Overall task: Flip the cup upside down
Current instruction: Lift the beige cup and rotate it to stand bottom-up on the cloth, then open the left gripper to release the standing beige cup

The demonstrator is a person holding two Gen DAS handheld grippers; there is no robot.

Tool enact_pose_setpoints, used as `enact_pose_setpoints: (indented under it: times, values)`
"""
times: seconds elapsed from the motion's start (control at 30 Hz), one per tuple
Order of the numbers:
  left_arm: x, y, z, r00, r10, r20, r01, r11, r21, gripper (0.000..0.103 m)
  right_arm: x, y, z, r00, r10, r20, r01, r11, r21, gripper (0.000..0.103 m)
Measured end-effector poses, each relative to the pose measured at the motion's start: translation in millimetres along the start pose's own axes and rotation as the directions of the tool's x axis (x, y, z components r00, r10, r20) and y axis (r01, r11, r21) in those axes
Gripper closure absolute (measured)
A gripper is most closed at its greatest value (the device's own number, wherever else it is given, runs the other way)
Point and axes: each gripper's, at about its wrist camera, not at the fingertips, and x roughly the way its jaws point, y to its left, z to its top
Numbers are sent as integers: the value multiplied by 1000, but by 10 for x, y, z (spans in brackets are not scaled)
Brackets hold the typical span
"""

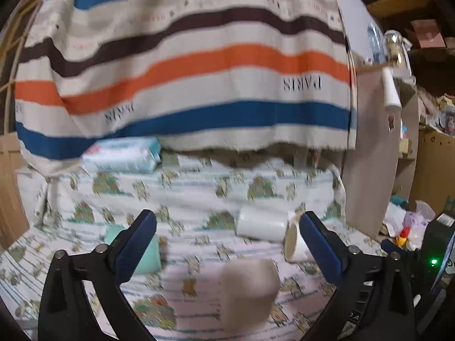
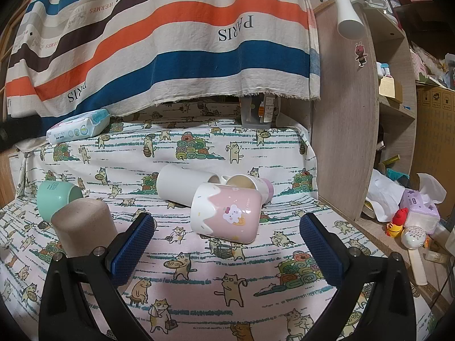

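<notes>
Several cups lie on a cat-print cloth. In the right wrist view a pink-and-white cup (image 2: 226,213) lies tilted on its side at the centre, ahead of my open, empty right gripper (image 2: 227,244). Behind it lie a white cup (image 2: 182,186) and a cream cup with a pink base (image 2: 250,184). A beige cup (image 2: 84,227) stands upside down at the left, and a mint cup (image 2: 58,197) lies on its side behind it. In the blurred left wrist view my left gripper (image 1: 227,244) is open and empty above the beige cup (image 1: 248,289), with the white cup (image 1: 261,224) and mint cup (image 1: 148,253) beyond.
A striped "PARIS" cloth (image 2: 170,42) hangs behind the table. A pack of wipes (image 2: 78,126) lies at the back left. A wooden shelf panel (image 2: 344,113) stands at the right, with toys and tissues (image 2: 409,221) on the ledge beside it.
</notes>
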Motion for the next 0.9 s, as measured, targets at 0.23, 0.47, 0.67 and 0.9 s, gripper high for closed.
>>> enact_pose_setpoints:
  times: [0.23,0.47,0.67,0.9]
  values:
    - [-186,195,6,997,-15,76,11,999,49,0,0,2,0,1000,0,0,0,1000,0,0]
    - [-220,375,-221,998,-31,50,28,998,60,0,-1,3,1,1000,0,0,0,1000,0,0]
    - [-252,484,-408,999,-11,50,8,999,54,0,-2,8,1,1000,4,0,-4,1000,-3,0]
    - [-250,622,-554,1000,0,25,-1,999,41,0,-5,13,2,1000,4,0,-4,1000,-2,0]
